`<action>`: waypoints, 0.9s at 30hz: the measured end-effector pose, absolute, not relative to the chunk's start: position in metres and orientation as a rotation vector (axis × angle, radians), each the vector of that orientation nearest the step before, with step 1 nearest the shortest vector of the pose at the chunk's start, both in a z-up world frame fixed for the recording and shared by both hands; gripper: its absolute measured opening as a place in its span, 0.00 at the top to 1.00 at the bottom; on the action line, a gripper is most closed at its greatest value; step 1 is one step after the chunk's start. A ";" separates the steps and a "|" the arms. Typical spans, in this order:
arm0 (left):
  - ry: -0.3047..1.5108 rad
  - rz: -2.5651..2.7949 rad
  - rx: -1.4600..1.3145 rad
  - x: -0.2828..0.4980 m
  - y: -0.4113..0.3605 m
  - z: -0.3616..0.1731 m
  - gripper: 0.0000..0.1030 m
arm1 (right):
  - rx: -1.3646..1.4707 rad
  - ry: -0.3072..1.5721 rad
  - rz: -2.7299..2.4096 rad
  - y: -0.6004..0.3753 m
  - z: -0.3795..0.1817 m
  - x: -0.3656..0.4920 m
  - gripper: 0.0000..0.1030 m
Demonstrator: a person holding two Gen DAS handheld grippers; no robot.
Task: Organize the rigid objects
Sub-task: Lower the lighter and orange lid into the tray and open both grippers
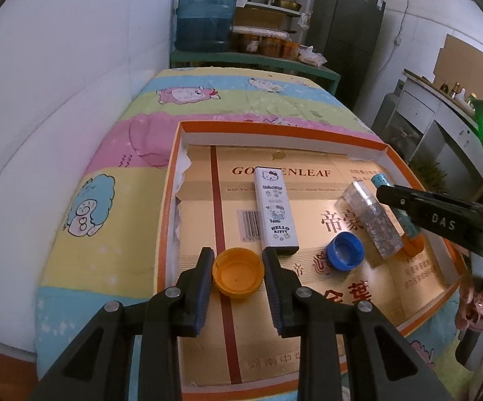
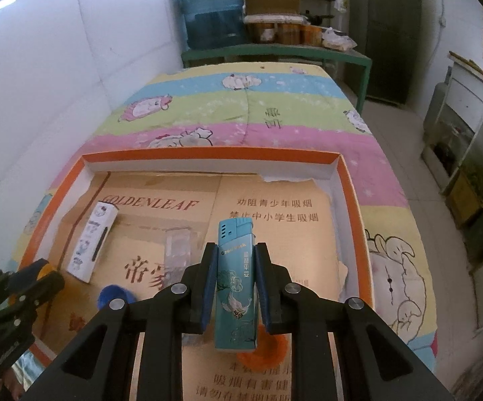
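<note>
My left gripper (image 1: 238, 255) is shut on a yellow bottle cap (image 1: 238, 272), open side up, low over the cardboard-lined orange-rimmed tray (image 1: 275, 125). Right behind it lies a white Hello Kitty box (image 1: 275, 210). To the right sit a blue cap (image 1: 345, 250) and a clear glitter-filled box (image 1: 370, 220). My right gripper (image 2: 234, 250) is shut on a teal lighter (image 2: 236, 284), held lengthwise above an orange cap (image 2: 265, 351). In the right wrist view the Hello Kitty box (image 2: 92, 247), the blue cap (image 2: 112, 295) and the left gripper (image 2: 37, 277) are at the left.
The tray (image 2: 208, 152) rests on a bed with a cartoon quilt (image 2: 248, 110). A white wall runs along the left. Beyond the bed stand a blue water jug (image 1: 206, 13), a green bench and shelves. A person's hand (image 1: 479, 304) holds the right gripper's handle.
</note>
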State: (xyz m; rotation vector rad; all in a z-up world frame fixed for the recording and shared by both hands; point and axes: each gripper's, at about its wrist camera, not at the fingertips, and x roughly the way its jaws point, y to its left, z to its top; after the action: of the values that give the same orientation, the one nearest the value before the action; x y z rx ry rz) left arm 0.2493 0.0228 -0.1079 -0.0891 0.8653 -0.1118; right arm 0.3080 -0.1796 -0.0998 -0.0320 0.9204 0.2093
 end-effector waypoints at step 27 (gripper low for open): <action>0.838 -0.143 -0.092 0.242 0.024 -0.101 0.66 | -0.018 0.934 0.178 -0.183 -0.097 0.303 0.58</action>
State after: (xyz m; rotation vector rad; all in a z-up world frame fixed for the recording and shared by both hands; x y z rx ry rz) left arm 0.2416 0.0243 -0.1012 -0.0924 0.8378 -0.1426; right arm 0.3034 -0.1826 -0.0969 -0.0184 0.9343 0.1776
